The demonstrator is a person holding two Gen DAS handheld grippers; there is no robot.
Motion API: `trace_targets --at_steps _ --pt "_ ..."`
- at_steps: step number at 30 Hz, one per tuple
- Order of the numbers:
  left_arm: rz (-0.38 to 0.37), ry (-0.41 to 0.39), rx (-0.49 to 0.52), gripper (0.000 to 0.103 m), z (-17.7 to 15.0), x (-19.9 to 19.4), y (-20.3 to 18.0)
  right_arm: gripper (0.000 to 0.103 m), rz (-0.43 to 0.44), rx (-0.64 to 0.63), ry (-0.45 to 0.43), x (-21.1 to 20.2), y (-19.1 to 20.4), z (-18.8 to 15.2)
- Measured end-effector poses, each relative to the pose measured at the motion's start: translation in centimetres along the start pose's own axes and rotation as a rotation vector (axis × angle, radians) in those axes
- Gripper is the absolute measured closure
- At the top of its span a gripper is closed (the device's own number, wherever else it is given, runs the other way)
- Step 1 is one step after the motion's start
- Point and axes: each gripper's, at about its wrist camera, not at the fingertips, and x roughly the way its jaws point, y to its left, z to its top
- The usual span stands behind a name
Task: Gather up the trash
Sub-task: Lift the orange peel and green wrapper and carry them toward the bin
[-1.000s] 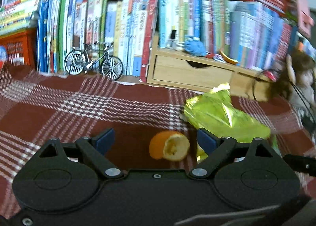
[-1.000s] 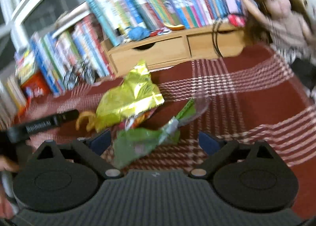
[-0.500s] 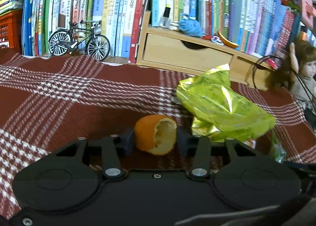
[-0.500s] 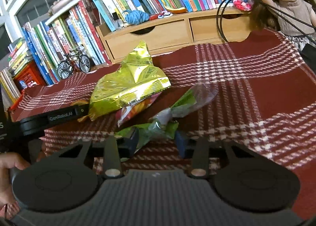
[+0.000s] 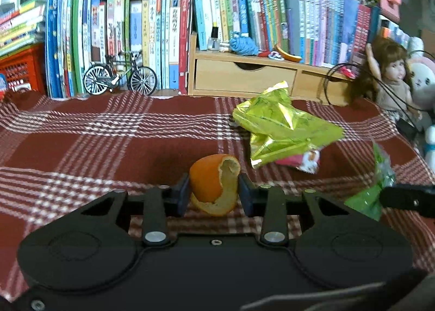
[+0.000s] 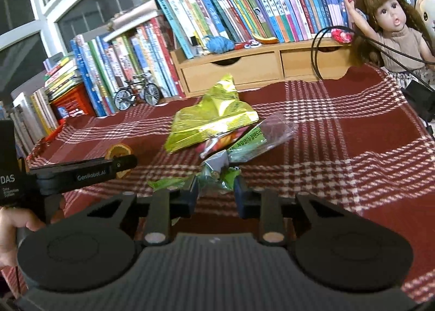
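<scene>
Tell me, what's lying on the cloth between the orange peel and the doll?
In the left wrist view, a crumpled yellow-green foil bag lies between the peel and the doll, with a small red wrapper under its edge.

Cluttered book corner by a window

A red plaid cloth [image 5: 108, 131] covers the worktop; upright books [image 5: 152, 39] line the back above a wooden drawer unit [image 5: 244, 80], with window panes [image 6: 35, 25] at upper left.

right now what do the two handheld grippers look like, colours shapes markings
Both are matte black, each with two round discs, silver pivot pins and dark blue finger pads. The left gripper has a smooth body and white "GenRobot.AI" lettering along its side; the right gripper has a ribbed grey-black top. No sleeves show.
</scene>
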Motion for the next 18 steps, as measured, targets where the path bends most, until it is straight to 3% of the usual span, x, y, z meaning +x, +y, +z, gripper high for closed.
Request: trace_targets --at_steps 18 --pt "-0.104 -0.065 0.066 0.068 -6.7 -15.1 -0.7 0.07 0.127 -0.05 -0.041 -9.4 3.3 -4.7"
